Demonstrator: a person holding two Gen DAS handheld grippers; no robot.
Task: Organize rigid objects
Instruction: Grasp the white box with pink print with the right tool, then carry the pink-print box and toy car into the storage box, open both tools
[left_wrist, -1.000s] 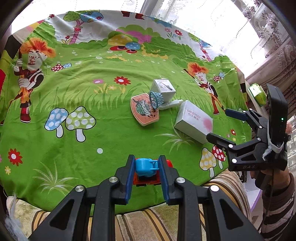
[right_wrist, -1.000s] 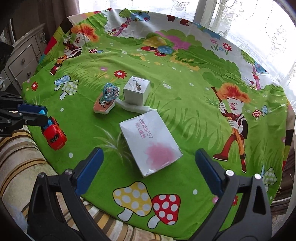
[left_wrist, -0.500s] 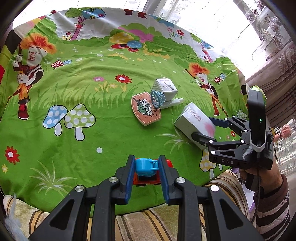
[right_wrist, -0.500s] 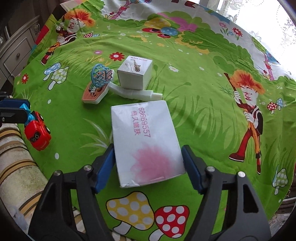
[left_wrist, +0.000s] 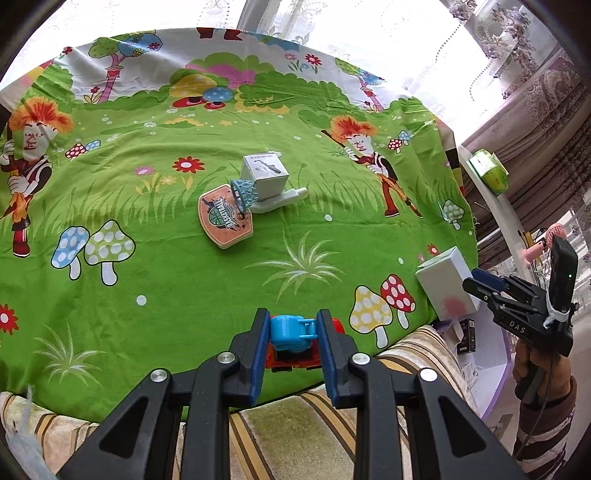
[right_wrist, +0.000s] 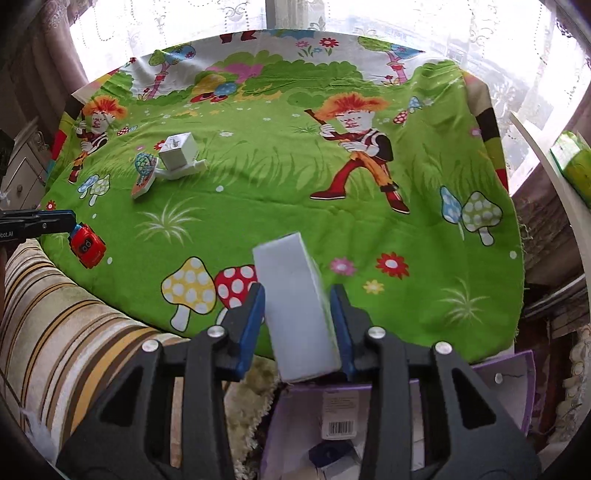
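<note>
My left gripper (left_wrist: 291, 332) is shut on a red and blue toy car (left_wrist: 293, 328) at the near edge of the green cartoon cloth (left_wrist: 184, 266); the car also shows in the right wrist view (right_wrist: 86, 245). My right gripper (right_wrist: 297, 317) is shut on a white box (right_wrist: 295, 306) with a pink stain, held off the cloth's near right edge; the box also shows in the left wrist view (left_wrist: 447, 284). A toy basketball hoop (left_wrist: 225, 218) and a small white cube box (left_wrist: 264, 175) lie mid-cloth.
A striped cushion (right_wrist: 74, 332) runs along the near edge. Below my right gripper is a purple container (right_wrist: 369, 413) holding packaged items. A green packet (left_wrist: 487, 171) sits on the white ledge at right. Curtains hang behind.
My right gripper closed on the white box, lifted it off the cloth and carried it right, past the edge. The left gripper still holds the toy car in place.
</note>
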